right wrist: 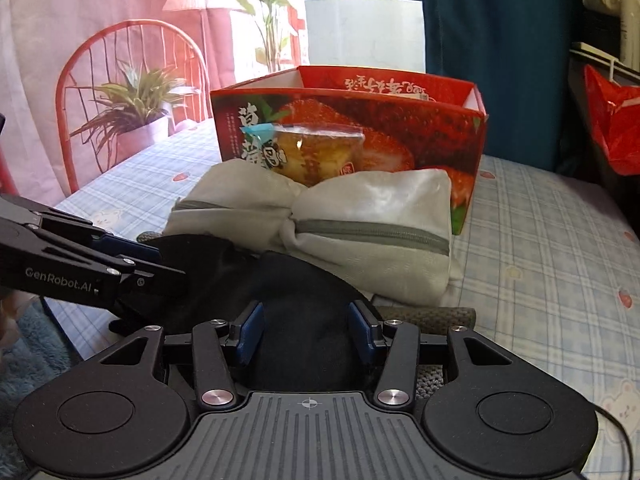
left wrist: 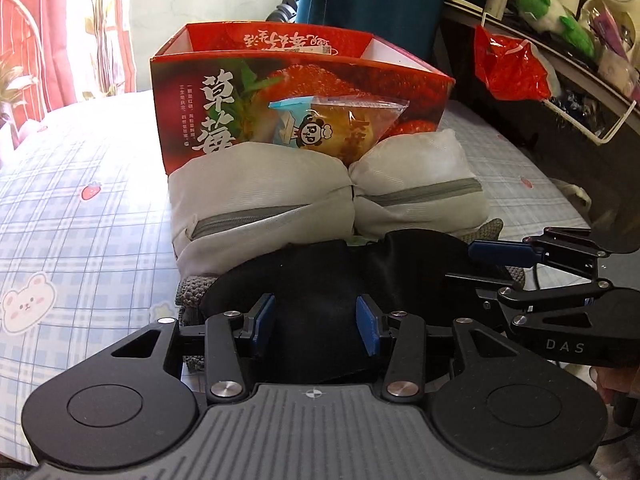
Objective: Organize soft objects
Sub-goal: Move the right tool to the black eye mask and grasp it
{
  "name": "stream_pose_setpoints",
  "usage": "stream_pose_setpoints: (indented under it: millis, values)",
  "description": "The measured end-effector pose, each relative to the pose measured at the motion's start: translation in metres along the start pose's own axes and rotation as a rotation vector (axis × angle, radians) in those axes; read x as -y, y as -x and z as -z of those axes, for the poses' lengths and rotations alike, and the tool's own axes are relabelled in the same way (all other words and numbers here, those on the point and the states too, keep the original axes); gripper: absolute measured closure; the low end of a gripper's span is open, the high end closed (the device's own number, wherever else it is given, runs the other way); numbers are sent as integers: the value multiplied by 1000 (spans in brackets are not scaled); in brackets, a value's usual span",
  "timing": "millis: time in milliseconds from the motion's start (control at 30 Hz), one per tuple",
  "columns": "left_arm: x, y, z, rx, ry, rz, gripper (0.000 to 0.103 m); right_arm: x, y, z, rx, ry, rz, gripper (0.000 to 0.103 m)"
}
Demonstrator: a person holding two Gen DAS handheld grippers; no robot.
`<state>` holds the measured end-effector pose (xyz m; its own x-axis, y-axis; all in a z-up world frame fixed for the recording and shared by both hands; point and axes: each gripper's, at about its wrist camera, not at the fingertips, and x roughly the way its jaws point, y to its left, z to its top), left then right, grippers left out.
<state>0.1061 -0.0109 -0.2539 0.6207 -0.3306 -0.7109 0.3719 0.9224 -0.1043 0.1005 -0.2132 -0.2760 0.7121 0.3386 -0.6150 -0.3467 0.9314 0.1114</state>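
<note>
A black soft cloth (left wrist: 320, 280) lies on the bed in front of a grey zippered pouch (left wrist: 264, 208). My left gripper (left wrist: 316, 326) has its blue pads on both sides of the cloth's left part, shut on it. My right gripper (right wrist: 306, 330) is shut on the cloth's (right wrist: 304, 304) right part; it also shows in the left wrist view (left wrist: 496, 260). A packaged cake (left wrist: 340, 128) leans on the red strawberry box (left wrist: 224, 96) behind the pouch (right wrist: 360, 216). A grey knitted item (right wrist: 436, 316) lies under the cloth.
The bed sheet (left wrist: 80, 220) is plaid blue with bear prints. A red plastic bag (left wrist: 508, 64) hangs on a dark shelf at right. A blue curtain (right wrist: 492, 20) hangs behind the box (right wrist: 400, 120). A blue rug (right wrist: 24, 352) lies beside the bed.
</note>
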Motion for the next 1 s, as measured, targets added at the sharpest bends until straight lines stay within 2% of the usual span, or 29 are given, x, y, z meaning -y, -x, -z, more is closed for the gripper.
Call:
stream_pose_setpoints:
  millis: [67,167,233,300,367,467,700,1000]
  values:
    - [3,-3,2,4,-8,-12,53,-1,-1,3,13,21,14,53]
    - [4,-3,6,12,-18,-23,52,-2,0,6,32,17,45,38]
    - [4,-3,6,17,-15,-25,51,2,3,10,47,-8,51,32]
    - [3,-4,7,17,-7,-25,50,4,6,12,56,-22,60,19]
    - [4,-3,7,17,-2,-27,49,3,8,13,64,-30,70,13]
    - [5,-3,7,18,-4,-30,49,-2,11,14,84,-8,118,12]
    - [3,-3,7,16,0,-28,48,5,14,13,58,-61,53,18]
    - [1,-3,8,14,6,-22,48,25,20,18,30,-204,-7,25]
